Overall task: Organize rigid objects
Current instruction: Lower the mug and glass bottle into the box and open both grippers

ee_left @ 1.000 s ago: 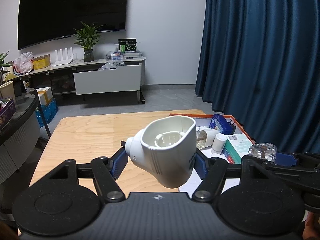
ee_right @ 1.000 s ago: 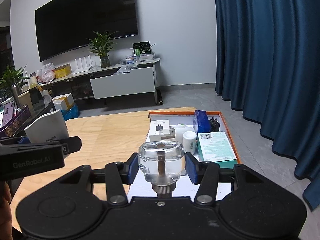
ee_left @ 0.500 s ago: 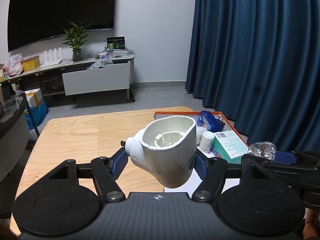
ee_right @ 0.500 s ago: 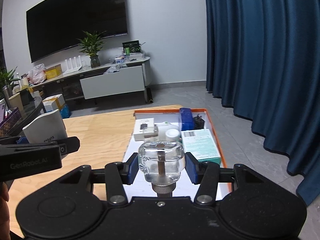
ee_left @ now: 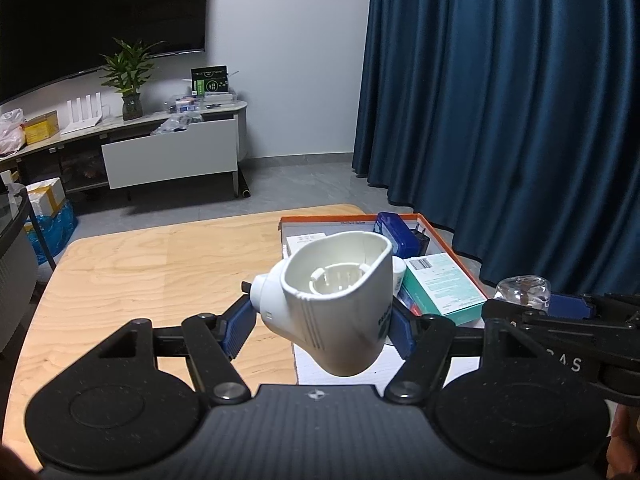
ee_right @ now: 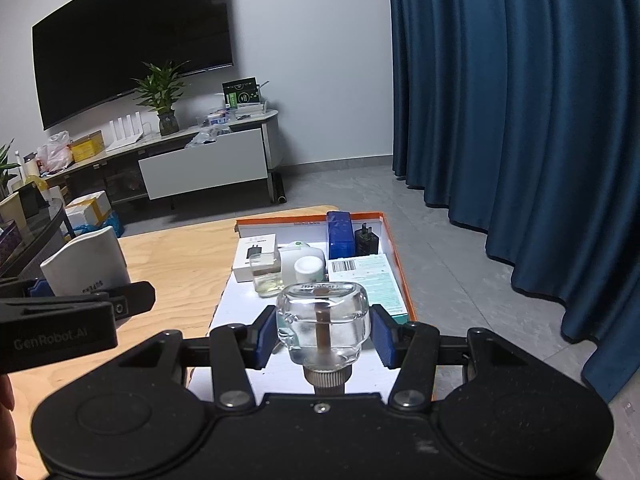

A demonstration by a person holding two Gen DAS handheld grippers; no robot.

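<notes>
Right now your left gripper (ee_left: 322, 322) is clamped on a white plastic housing (ee_left: 340, 300), its blue pads pressed against both flanks with the jaws roughly half spread, the open mouth of the shell facing up and away from you. Your right gripper (ee_right: 324, 330) is closed on a clear glass bottle (ee_right: 322, 324), jaws set narrower, the pads on its two side faces and its ribbed metal neck pointing back toward you.

Take the orange-rimmed tray (ee_right: 394, 246) as your landmark. The bottle hangs above the bare white floor at the near end of the tray; the housing is held over the near left edge of the tray, where it meets the wooden table (ee_left: 160, 264).

Judging by looks, the housing is a light, stiff, hollow shell with smooth curved sides, so it may pivot or squirt out between flat pads; hold it across its widest flanks and low on the body. The bottle looks heavier, hard, slick and breakable. Grip it on the flat sides, not the rounded shoulders, and set it down gently.

At the far end of the tray stand a blue box (ee_right: 340, 230) and a black plug (ee_right: 366, 238); nearer lie a teal carton (ee_right: 370, 286), a white jar (ee_right: 308, 268) and a second small glass bottle (ee_right: 266, 272). Keep your bottle from knocking these.
</notes>
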